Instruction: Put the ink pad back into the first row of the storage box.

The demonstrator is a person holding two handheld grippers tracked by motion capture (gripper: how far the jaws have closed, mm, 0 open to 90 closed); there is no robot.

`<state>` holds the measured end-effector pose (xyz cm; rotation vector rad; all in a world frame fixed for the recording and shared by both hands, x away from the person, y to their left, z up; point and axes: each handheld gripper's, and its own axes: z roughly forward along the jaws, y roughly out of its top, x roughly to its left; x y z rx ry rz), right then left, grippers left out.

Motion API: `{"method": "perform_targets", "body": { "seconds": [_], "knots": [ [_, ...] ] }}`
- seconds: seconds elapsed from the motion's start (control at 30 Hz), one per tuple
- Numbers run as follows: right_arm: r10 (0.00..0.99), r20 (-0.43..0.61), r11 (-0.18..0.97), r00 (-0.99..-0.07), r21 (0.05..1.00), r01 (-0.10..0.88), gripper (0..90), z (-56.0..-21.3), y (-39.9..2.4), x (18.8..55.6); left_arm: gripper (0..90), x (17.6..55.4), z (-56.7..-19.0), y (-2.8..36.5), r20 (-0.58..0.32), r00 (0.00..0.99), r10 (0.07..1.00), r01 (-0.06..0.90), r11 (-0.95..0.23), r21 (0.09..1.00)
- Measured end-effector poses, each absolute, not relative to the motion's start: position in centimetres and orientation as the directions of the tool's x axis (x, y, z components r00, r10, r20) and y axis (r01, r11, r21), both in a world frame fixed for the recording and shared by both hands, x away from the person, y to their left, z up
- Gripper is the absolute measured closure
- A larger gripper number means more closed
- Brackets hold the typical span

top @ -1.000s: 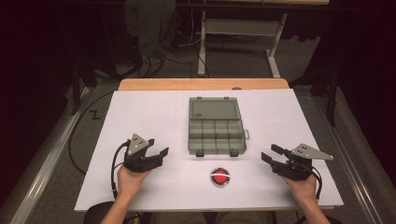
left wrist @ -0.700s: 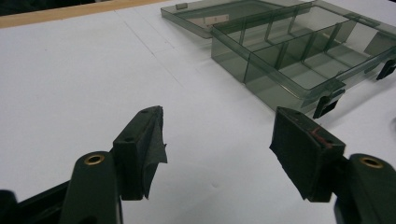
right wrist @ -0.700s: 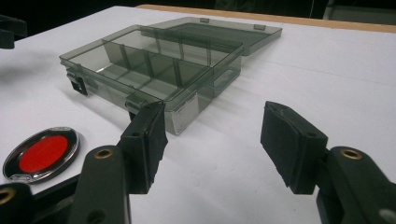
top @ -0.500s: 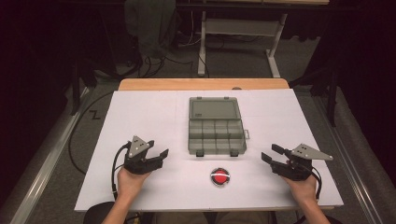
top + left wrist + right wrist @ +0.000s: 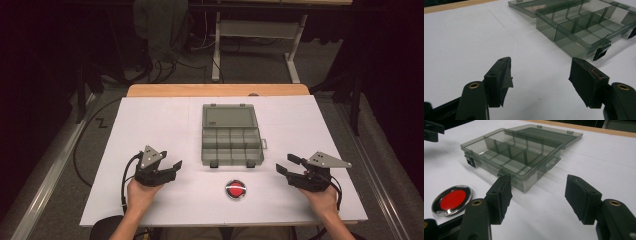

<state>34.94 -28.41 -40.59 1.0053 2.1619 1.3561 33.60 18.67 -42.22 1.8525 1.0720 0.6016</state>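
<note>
A smoky-grey clear compartment box [image 5: 231, 145] lies open mid-table, its lid [image 5: 229, 117] folded back flat behind it and its several compartments empty. My left gripper [image 5: 175, 167] rests on the white table to the box's front left, open, with bare tabletop between its jaws [image 5: 541, 75]. At the front right, my right gripper [image 5: 284, 164] points toward the box, open, its jaws having just been widening with nothing between them [image 5: 539, 195]. The box's near corner [image 5: 524, 182] lies just beyond them.
A round red button in a chrome ring [image 5: 235, 189] sits in front of the box, between the two hands [image 5: 452, 200]. The white table top [image 5: 150, 125] ends in a wooden strip [image 5: 215, 90] at the back. Desk legs and cables stand on the floor beyond.
The right gripper's jaws stand slightly wider than before. Both hands and the box have kept their places.
</note>
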Motion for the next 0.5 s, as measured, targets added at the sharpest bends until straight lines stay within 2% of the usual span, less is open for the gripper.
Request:
{"method": "perform_targets", "body": {
  "seconds": [0.5],
  "knots": [
    [0.731,0.045,0.341,-0.681,0.840,0.422,39.9,-40.5,-27.1,35.4,33.6,33.7,-42.3,18.6,-0.018,0.500,0.866,0.433,-0.231,0.871]
  ]
}}
